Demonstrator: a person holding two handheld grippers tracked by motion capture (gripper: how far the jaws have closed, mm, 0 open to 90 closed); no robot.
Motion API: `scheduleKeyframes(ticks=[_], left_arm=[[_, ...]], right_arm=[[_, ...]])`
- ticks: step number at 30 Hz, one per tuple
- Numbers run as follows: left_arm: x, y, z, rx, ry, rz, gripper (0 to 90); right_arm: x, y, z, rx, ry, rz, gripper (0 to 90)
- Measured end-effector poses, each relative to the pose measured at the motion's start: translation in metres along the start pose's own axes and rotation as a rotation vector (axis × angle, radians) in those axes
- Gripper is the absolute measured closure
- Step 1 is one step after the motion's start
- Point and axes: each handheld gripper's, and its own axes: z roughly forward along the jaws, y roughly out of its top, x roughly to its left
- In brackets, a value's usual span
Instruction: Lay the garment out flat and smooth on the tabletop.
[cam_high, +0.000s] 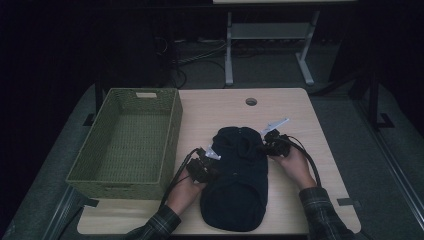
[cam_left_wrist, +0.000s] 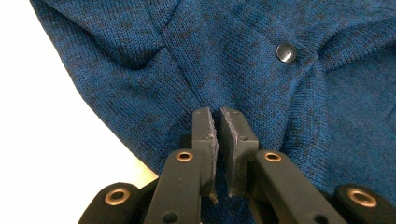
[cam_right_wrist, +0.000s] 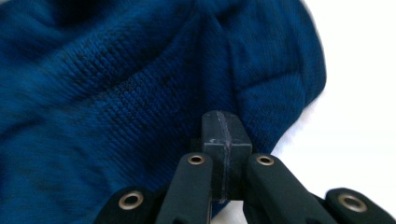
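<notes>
On pale wood tabletop (cam_high: 300, 120), blue knit garment (cam_high: 237, 175), left claw (cam_left_wrist: 216, 116) and right claw (cam_right_wrist: 223, 122) pinched together on its edges

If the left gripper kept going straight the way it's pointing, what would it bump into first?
The blue sweater. The left gripper points right at the knit, its jaws nearly shut at the fabric, below a dark snap button. It probably touches already, though depth is hard to judge.
</notes>
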Motion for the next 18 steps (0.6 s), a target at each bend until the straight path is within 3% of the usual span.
scheduleKeyframes(ticks=[3, 12, 18], left_arm=[[-0.003, 0.0, 0.001, -0.006, -0.055, -0.015, 83.7], [-0.011, 0.005, 0.005, -0.009, -0.092, 0.0, 82.2], [-0.007, 0.008, 0.001, -0.038, -0.115, -0.022, 73.6]], right_arm=[[-0.006, 0.0, 0.0, -0.002, -0.034, 0.008, 90.0], [-0.007, 0.001, 0.0, 0.0, -0.04, -0.009, 89.8], [-0.009, 0.003, -0.009, -0.05, -0.015, 0.008, 78.4]])
